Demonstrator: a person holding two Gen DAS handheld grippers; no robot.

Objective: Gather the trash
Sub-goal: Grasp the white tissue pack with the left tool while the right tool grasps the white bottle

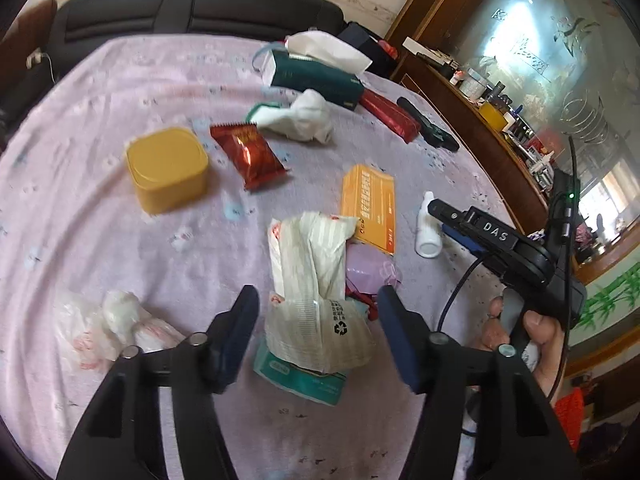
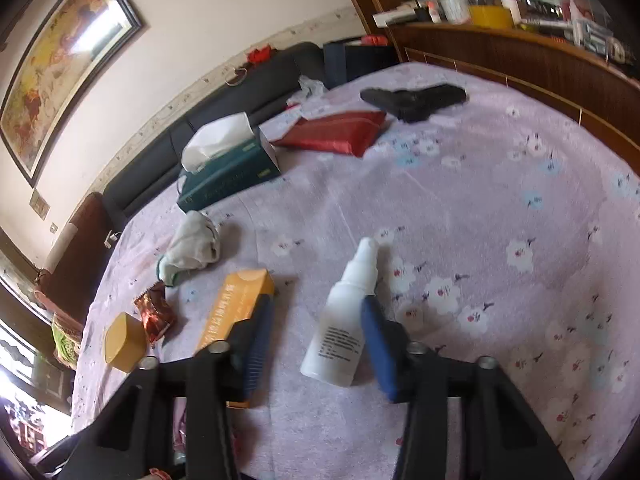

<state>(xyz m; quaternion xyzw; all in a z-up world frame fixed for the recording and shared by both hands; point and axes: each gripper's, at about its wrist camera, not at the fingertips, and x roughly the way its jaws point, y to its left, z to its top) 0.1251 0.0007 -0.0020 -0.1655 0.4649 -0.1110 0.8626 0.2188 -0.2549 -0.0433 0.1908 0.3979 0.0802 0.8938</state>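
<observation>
The bed point(image 1: 100, 240), spread with a pale lilac flowered sheet, fills most of both views. Its far edge meets a dark headboard point(image 1: 192, 8) along the top of the left view, and a wooden ledge point(image 1: 492, 136) crowded with small things runs down the right. Open sheet lies at left and lower centre of the left view, and across the whole right half of the right view.

The left gripper point(image 1: 316, 320) stands at bottom centre, its fingers apart on either side of a crumpled striped bag point(image 1: 316, 280), not pressing it. A teal pack point(image 1: 296, 376) is half hidden beneath the bag. The right gripper point(image 2: 316, 332), in a hand point(image 1: 532, 336) at lower right of the left view, straddles a white bottle point(image 2: 344, 320); the right finger point(image 2: 380, 344) is at the bottle's side, the left finger point(image 2: 256, 340) apart from it, so it is not clamped.

An orange box point(image 1: 370, 204) lies between bag and bottle, its lower end cut off by the right gripper in the right view. Further up lie a yellow tub point(image 1: 168, 168), a red wrapper point(image 1: 250, 152), a white cloth point(image 1: 304, 116) and a tissue box point(image 1: 316, 76). A wad of plastic point(image 1: 116, 324) sits at lower left, blurred.
</observation>
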